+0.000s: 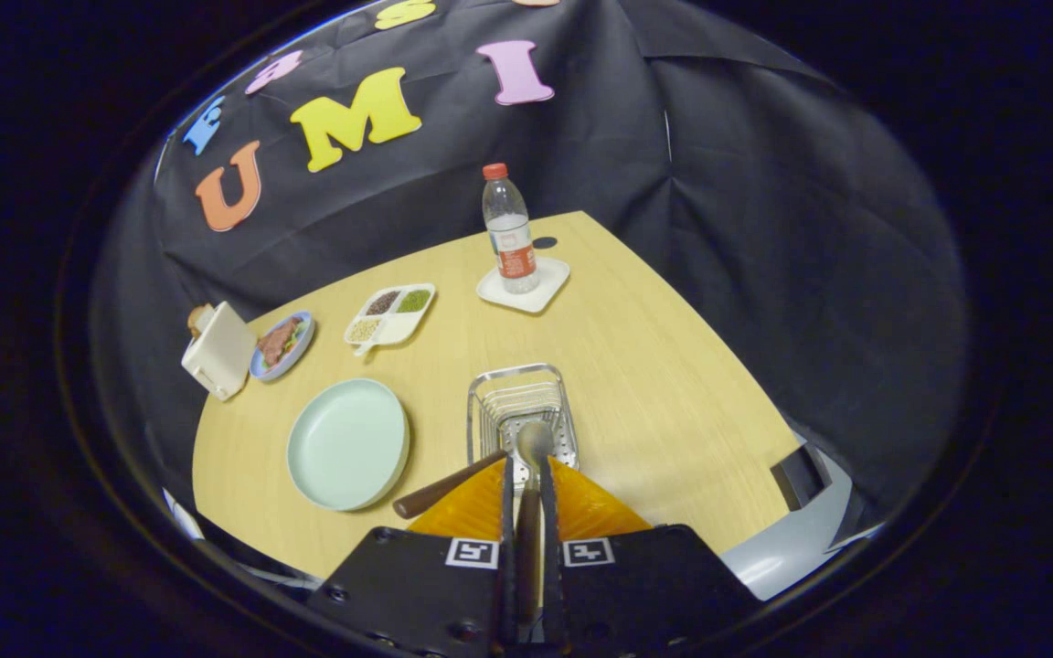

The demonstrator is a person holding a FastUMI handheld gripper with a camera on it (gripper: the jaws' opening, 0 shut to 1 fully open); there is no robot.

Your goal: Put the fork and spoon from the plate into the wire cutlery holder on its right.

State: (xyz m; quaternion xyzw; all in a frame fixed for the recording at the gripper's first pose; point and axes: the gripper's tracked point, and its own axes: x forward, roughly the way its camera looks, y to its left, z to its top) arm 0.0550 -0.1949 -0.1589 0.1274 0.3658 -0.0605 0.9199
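Observation:
My gripper (527, 471) is shut on a spoon, its handle pinched between the two fingers. The spoon's metal bowl (534, 442) pokes out ahead of the fingertips, over the near end of the wire cutlery holder (519, 376). A brown wooden handle (444, 486), probably the fork's, sticks out of the holder's near left corner and leans toward the plate. The pale green plate (346, 445) lies left of the holder with nothing on it.
Beyond the holder a water bottle (509, 230) stands on a small white square tray (526, 288). Farther left are a divided dish of grains (391, 313), a blue plate of food (281, 344) and a white toaster (217, 352). The table edge runs close on the right.

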